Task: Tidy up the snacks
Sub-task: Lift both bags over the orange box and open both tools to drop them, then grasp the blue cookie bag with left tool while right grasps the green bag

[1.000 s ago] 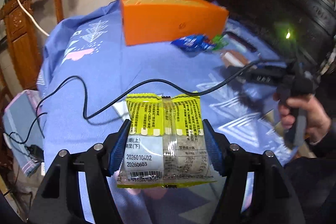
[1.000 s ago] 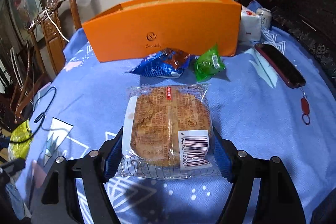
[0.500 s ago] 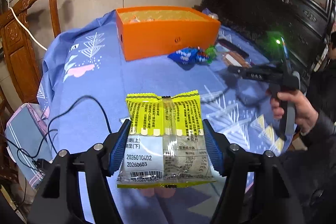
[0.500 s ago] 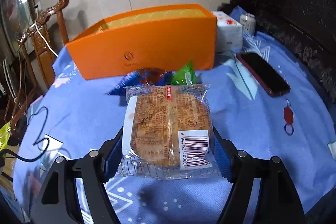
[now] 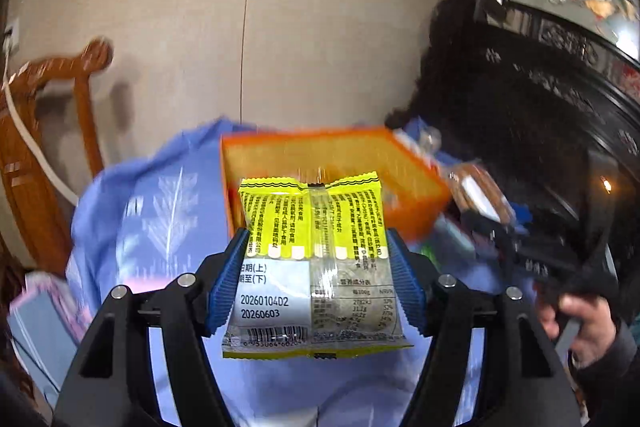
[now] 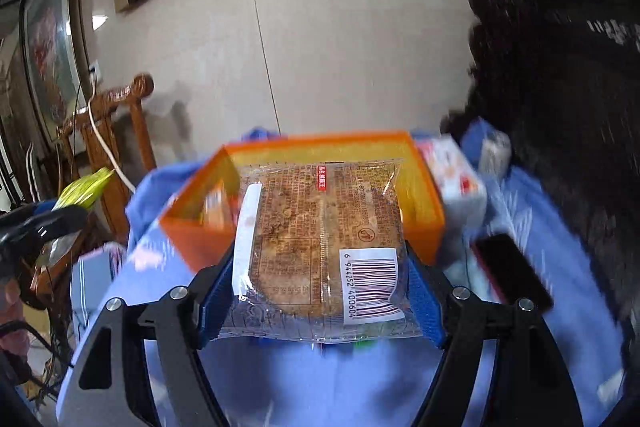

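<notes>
My left gripper (image 5: 316,279) is shut on a yellow snack packet (image 5: 312,259) with black print, held in the air above the blue tablecloth (image 5: 160,219). An open orange box (image 5: 412,179) stands just beyond it. My right gripper (image 6: 320,283) is shut on a clear-wrapped brown cake packet (image 6: 320,239) with a barcode, held up in front of the same orange box (image 6: 192,227). The right gripper and its cake packet (image 5: 476,191) show at the right of the left wrist view. The yellow packet (image 6: 82,187) shows at the left of the right wrist view.
A wooden chair (image 5: 48,131) stands left of the table. A white carton (image 6: 456,175) sits right of the box, and a dark phone (image 6: 512,271) lies on the cloth. Dark carved furniture (image 6: 568,87) is on the right. A white cable (image 6: 100,139) hangs over the chair.
Both grippers have risen and moved toward the orange box with their packets. The box now looks closer and its open inside shows. The views are blurred by motion.
</notes>
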A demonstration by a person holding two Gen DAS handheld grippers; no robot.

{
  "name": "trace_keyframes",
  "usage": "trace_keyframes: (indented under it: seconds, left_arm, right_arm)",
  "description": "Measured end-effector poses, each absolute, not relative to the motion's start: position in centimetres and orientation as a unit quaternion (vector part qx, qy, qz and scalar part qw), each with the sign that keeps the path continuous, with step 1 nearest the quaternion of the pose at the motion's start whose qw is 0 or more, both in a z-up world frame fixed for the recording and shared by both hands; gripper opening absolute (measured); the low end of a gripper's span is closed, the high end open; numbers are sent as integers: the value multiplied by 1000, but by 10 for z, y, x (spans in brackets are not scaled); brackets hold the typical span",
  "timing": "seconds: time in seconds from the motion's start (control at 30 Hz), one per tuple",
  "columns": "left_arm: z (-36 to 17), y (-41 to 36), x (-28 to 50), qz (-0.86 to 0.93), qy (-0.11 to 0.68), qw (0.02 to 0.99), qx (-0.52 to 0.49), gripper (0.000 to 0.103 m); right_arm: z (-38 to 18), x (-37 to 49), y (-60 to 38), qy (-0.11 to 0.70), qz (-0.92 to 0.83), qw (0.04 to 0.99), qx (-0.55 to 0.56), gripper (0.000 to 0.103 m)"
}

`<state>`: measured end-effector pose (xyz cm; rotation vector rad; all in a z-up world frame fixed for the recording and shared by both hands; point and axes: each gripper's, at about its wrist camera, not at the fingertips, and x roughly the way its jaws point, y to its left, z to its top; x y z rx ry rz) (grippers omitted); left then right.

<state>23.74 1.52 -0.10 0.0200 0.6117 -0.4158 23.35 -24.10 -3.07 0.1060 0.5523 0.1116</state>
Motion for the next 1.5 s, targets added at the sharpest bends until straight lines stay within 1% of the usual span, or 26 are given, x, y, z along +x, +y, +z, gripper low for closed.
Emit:
trace_keyframes:
  seconds: [0.07, 0.1, 0.13, 0.17, 0.23, 0.3, 0.37, 0.47, 0.57, 0.73, 0.9, 1.07, 1.13, 1.23, 1.3, 1.43, 1.5]
  left_arm:
    - [19, 0, 272, -195, 288, 937, 10, 69]
    - [30, -9, 292, -185, 279, 942, 9, 82]
    - [35, -15, 303, -168, 275, 947, 9, 99]
    - [40, -19, 313, -142, 270, 952, 6, 99]
    - [42, -22, 319, -121, 274, 954, -8, 99]
    - [33, -19, 311, -139, 271, 952, -36, 99]
    - [16, -19, 302, -139, 277, 950, -37, 99]
    - [-18, -21, 296, -125, 306, 943, -22, 99]
    - [-54, -18, 286, -131, 341, 930, -34, 99]
    - [-97, -19, 268, -142, 378, 914, -42, 99]
    - [-122, -26, 256, -150, 390, 908, -34, 99]
    - [-132, -38, 251, -153, 390, 908, -4, 99]
    - [-134, -42, 253, -157, 393, 906, 3, 99]
    - [-136, -44, 255, -161, 397, 904, 7, 99]
    - [-137, -44, 256, -161, 400, 902, 9, 99]
    - [-139, -43, 259, -158, 403, 901, 11, 99]
    - [-140, -44, 261, -156, 405, 901, 13, 99]
  right_arm:
    - [-13, 257, -238, 251, 56, 966, 42, 78]
    - [-7, 265, -236, 242, 55, 968, 35, 78]
    - [1, 274, -233, 229, 47, 972, 23, 82]
    - [8, 277, -232, 218, 31, 975, 13, 86]
    - [14, 269, -235, 200, 26, 979, 18, 87]
    - [10, 258, -242, 201, 40, 978, 42, 87]
    - [-3, 249, -247, 217, 44, 974, 54, 87]
    - [-34, 237, -255, 254, 33, 965, 52, 87]
    - [-70, 228, -261, 298, 21, 953, 52, 87]
    - [-113, 216, -269, 343, 7, 937, 62, 87]
    - [-136, 215, -277, 368, -1, 926, 85, 87]
    - [-148, 229, -279, 384, -2, 920, 79, 87]
    - [-154, 240, -282, 394, -7, 916, 80, 85]
    - [-167, 260, -284, 412, -5, 907, 82, 77]
    - [-174, 270, -283, 424, 1, 902, 81, 69]
    - [-185, 283, -274, 432, 15, 899, 74, 64]
    - [-189, 286, -271, 434, 20, 898, 74, 52]
